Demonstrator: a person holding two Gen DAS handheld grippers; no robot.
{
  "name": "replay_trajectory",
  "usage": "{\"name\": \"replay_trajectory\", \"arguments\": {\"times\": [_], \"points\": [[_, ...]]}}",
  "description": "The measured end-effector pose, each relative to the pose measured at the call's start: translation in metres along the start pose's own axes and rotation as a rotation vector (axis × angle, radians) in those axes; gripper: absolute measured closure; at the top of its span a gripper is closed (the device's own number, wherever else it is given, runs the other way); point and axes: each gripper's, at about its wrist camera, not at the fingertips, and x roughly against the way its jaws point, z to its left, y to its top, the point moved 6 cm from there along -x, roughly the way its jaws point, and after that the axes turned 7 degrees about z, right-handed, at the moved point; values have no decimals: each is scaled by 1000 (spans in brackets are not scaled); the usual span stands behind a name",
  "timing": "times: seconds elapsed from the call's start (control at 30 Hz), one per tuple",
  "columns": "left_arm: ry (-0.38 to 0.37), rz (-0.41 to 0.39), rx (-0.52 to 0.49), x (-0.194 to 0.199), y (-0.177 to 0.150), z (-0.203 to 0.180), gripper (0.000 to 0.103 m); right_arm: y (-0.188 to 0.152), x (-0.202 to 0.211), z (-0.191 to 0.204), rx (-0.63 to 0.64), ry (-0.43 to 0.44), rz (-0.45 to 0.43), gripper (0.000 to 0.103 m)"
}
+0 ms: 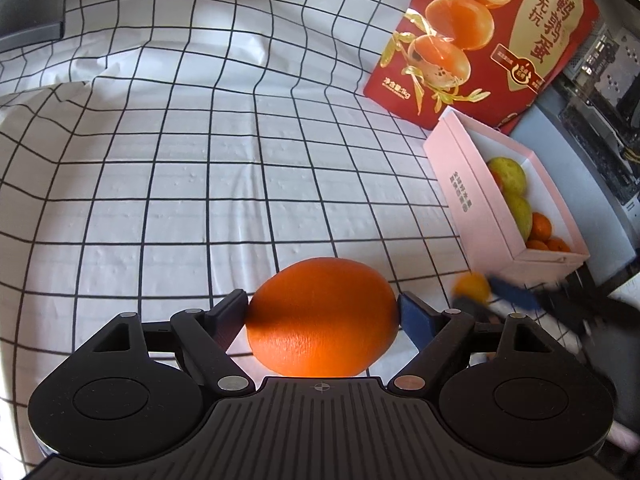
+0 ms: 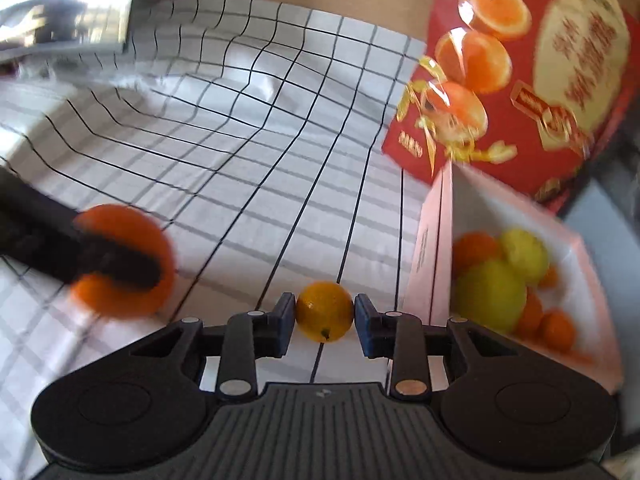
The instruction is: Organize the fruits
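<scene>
Left tongs (image 1: 322, 312) clamp the big orange (image 1: 322, 316) from both sides, over the checked cloth (image 1: 180, 184). Right tongs (image 2: 325, 318) pinch a small orange (image 2: 325, 312) just beside the pink box (image 2: 430, 240), which already holds green fruit (image 2: 490, 294) and oranges.
</scene>
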Motion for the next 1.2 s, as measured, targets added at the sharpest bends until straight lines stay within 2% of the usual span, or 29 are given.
{"name": "replay_trajectory", "arguments": {"times": [0.07,0.2,0.33,0.6,0.73,0.9,1.03,1.2], "points": [[-13,9,19,-3,3,1,16,-15,10,-7,-37,12,6,71],[-82,78,68,-17,6,4,16,-41,18,-19,-81,-2,29,71],[-98,108,63,-26,6,-1,17,-56,19,-33,-140,-13,57,71],[-42,61,48,-30,15,-8,18,-61,13,-38,-199,3,70,70],[15,26,-34,-33,19,-20,18,-61,7,-43,-265,32,74,69],[74,-1,-124,-36,22,-32,18,-58,6,-44,-265,30,68,71],[84,-2,-161,-34,18,-35,19,-59,11,-46,-269,30,60,71],[31,32,-174,-27,3,-39,19,-67,15,-52,-274,9,71,71]]}}
